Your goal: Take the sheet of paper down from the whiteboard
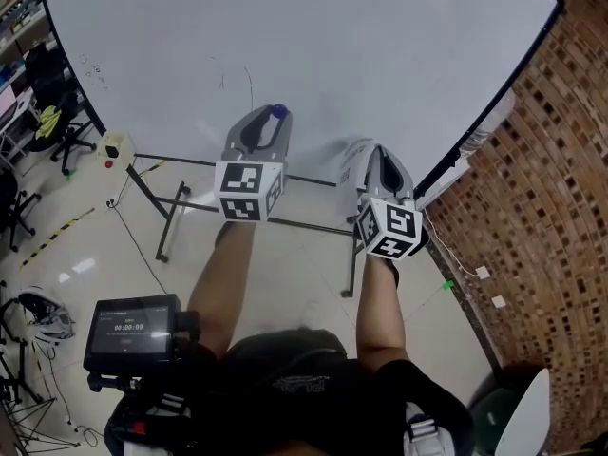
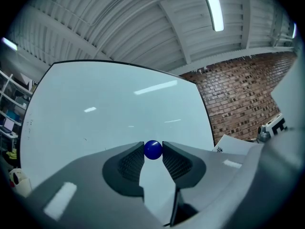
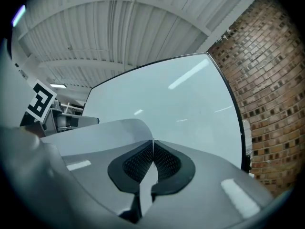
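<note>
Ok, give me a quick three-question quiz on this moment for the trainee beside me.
1. What do the left tongs hold?
A) a marker
B) a blue ball
C) nothing
2. True or false: the right tongs stand wide open.
3. Fill in: the sheet is pinched by the ____ tongs.

Key:
1. B, the ball sits between the tips.
2. False, they are shut on the sheet.
3. right
</note>
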Available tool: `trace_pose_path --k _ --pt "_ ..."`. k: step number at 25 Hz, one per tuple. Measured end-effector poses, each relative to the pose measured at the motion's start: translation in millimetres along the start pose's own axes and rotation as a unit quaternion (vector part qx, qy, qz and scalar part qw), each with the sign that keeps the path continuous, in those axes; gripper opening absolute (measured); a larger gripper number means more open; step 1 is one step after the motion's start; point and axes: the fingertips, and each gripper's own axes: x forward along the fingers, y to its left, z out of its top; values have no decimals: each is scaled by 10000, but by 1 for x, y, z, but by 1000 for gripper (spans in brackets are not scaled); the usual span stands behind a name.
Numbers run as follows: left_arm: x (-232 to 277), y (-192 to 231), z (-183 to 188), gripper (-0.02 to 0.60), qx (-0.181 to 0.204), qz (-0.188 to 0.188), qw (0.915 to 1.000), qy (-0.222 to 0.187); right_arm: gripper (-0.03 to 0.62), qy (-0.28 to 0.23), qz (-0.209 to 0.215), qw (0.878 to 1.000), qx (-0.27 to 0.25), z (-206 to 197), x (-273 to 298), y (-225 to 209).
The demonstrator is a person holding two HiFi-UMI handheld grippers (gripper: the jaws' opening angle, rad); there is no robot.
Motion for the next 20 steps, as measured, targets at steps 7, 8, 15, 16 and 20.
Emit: trace_pose_path --k 7,8,15,16,20 --pt "0 7 -5 120 34 94 9999 77 13 54 95 9999 4 -1 8 6" --pt "0 8 -5 120 41 106 9999 83 12 56 109 9999 -3 -2 9 7" --pt "0 6 -5 120 118 91 9999 87 13 68 141 9998 -127 -1 11 12" --pt "0 6 -4 120 128 85 9998 82 13 68 138 9997 -175 -1 11 13" --pt "0 8 1 120 139 72 9999 47 12 88 116 9992 -384 -1 11 17"
